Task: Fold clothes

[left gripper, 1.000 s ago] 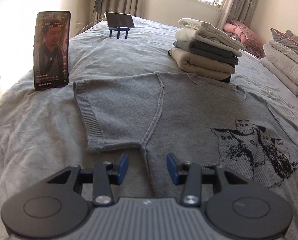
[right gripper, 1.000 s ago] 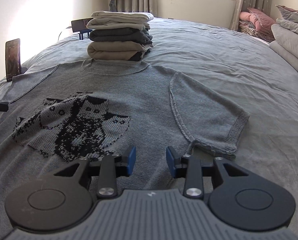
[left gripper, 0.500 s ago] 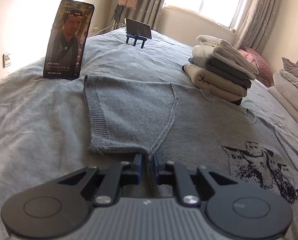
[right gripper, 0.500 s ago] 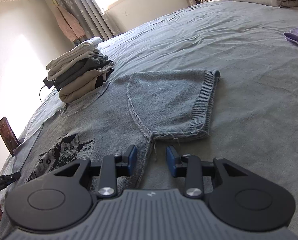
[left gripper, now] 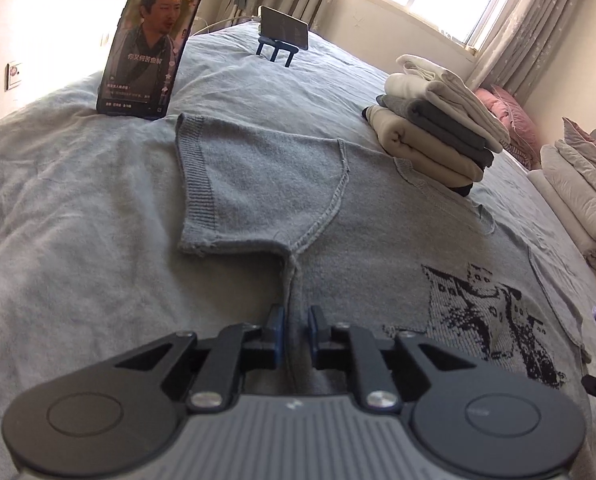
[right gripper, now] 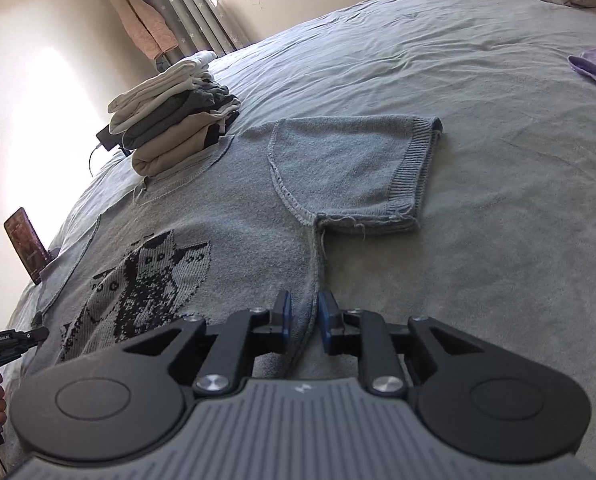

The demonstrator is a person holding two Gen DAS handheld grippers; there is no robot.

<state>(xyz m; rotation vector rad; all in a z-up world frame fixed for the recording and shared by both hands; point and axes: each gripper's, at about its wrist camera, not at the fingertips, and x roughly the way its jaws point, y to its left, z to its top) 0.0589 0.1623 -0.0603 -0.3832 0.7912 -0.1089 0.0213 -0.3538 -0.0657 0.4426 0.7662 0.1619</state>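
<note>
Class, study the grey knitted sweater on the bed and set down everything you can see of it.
The grey sweater is a short-sleeved knit with ribbed cuffs and a black-and-white owl-like motif on the chest. It lies spread flat, front up, on the grey bedcover, sleeves out to the sides. A stack of folded clothes sits by its collar. The left gripper pinches one side seam below the armpit; the right gripper straddles the other, its jaws narrowly apart.
</note>
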